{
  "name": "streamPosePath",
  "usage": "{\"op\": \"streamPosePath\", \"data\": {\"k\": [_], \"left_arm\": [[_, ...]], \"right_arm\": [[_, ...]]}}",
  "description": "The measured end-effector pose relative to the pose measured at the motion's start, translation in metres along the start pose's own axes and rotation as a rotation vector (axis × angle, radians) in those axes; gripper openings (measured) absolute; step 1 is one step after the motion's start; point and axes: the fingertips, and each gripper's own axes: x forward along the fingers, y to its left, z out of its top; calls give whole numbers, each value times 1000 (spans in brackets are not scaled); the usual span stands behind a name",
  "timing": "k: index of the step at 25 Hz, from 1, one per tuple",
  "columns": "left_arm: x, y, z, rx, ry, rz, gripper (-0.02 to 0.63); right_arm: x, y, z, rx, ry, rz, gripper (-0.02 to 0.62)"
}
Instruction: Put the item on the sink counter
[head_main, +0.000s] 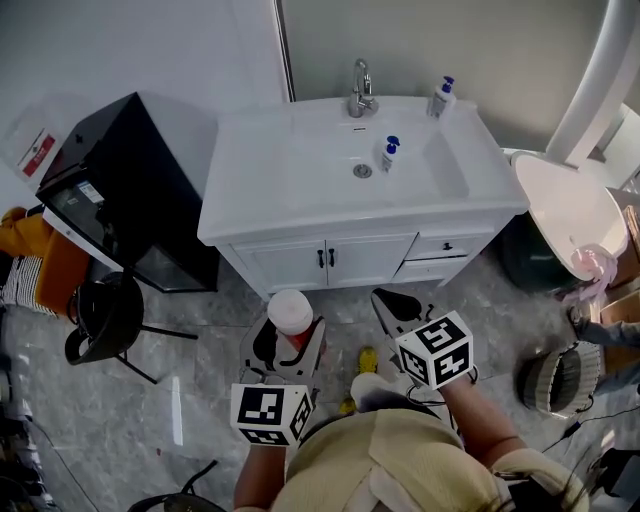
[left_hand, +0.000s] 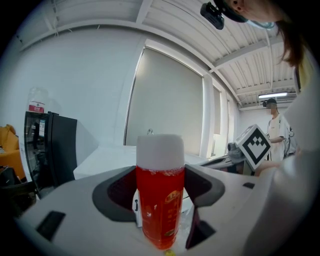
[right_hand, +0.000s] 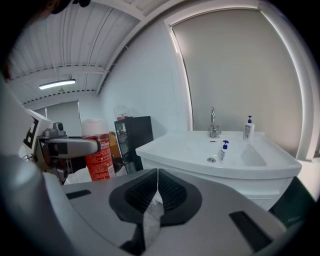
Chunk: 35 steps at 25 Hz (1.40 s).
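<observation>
One view, the right gripper view, is showing right tongs (right_hand: 156, 192) pressed together; left tongs (head_main: 289, 350) are pinching a red bottle (left_hand: 160, 205); flat worktop (head_main: 260, 170) is lying open at eleven o'clock.

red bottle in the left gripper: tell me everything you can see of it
The red bottle is a straight cylinder. Its translucent red body looks like plastic with liquid inside, and the print on it is too small to read. A wide white cap tops it. It stands upright, clamped at mid-body between the jaws of the left gripper, held above the floor short of the sink counter.
</observation>
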Motion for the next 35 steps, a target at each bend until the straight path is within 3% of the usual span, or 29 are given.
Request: {"op": "streamPosePath", "data": {"k": [21, 35], "left_arm": [[130, 17, 49, 19, -1, 33, 316], [184, 23, 63, -5, -6, 57, 316]], "right_arm": [[63, -104, 50, 11, -21, 53, 26], [80, -153, 55, 48, -36, 73, 26]]}}
